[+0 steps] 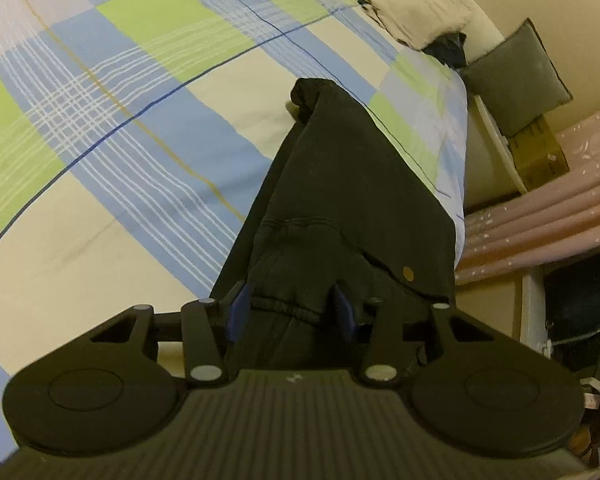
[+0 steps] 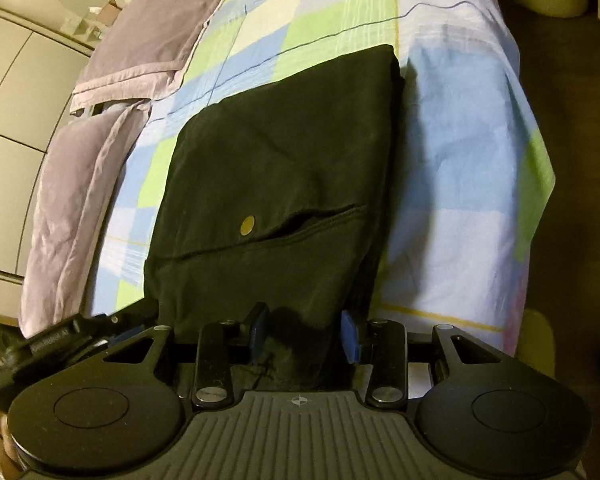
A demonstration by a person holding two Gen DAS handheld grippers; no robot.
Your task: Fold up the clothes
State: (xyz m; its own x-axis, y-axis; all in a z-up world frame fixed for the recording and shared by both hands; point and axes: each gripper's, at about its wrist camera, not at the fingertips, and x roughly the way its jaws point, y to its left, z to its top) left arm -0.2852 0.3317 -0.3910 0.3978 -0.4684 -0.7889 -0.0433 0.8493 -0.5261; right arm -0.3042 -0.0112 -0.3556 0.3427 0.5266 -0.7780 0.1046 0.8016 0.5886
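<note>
Black trousers (image 1: 340, 200) bunch between the blue-padded fingers (image 1: 236, 312) of the left gripper (image 1: 290, 310), draping out over the checked bedsheet (image 1: 120, 120). Right gripper (image 2: 306, 334) likewise pinches their near edge, brass button (image 2: 247, 225) facing up, fingers angled down toward the bed

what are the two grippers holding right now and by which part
Both hold the black trousers: the left gripper is clamped on the elastic waistband, the right gripper on the garment's near edge below the buttoned pocket; the far end lies on the bed.
</note>
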